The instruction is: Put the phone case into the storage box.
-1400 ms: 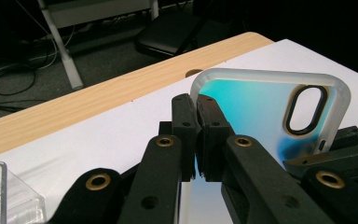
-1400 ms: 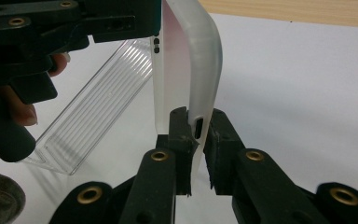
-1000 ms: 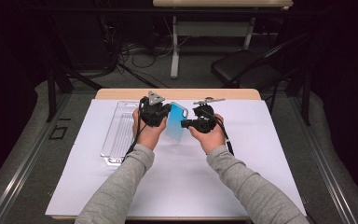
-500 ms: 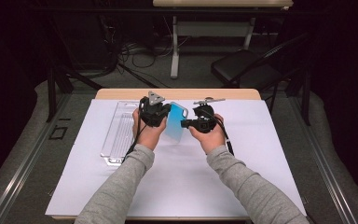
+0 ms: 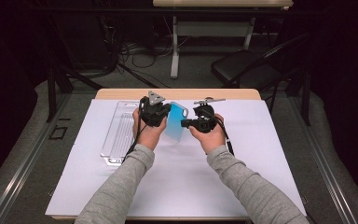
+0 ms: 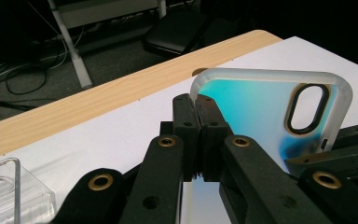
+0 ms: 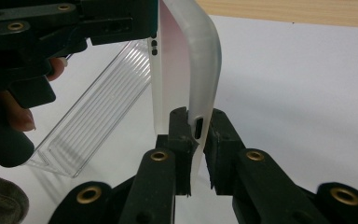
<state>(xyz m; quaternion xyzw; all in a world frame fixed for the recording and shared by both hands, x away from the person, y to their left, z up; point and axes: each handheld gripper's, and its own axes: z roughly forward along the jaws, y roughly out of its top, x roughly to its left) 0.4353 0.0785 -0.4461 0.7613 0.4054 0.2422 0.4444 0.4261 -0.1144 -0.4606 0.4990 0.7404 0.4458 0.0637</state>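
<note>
Broadly, I see a wooden table (image 5: 177, 94) covered almost wholly by a white sheet (image 5: 261, 158), with a strip of bare wood left along the far edge. On the sheet's left part lies a long clear plastic tray (image 5: 119, 133), ribbed along its floor; in the right gripper view it runs diagonally behind the left hand. My two grey sleeves come up from the bottom of the high view, and the hands meet above the middle of the sheet, near the far edge. Between them hangs a phone case (image 5: 175, 122), blue-green with a frosted translucent rim, lifted clear of the sheet and tilted. In the left gripper view its face shows turquoise fading to white, with a dark oval camera cutout near the upper right corner. The left gripper (image 6: 198, 135) has its jaws pressed together on the case's left edge, pinching the rim. The right gripper (image 7: 196, 149) straddles the opposite edge: the frosted rim stands upright between its jaws, the left jaw against it and the right jaw a slight gap away, so I cannot tell whether it truly clamps. A small slot in the rim sits right between those jaws.
</note>
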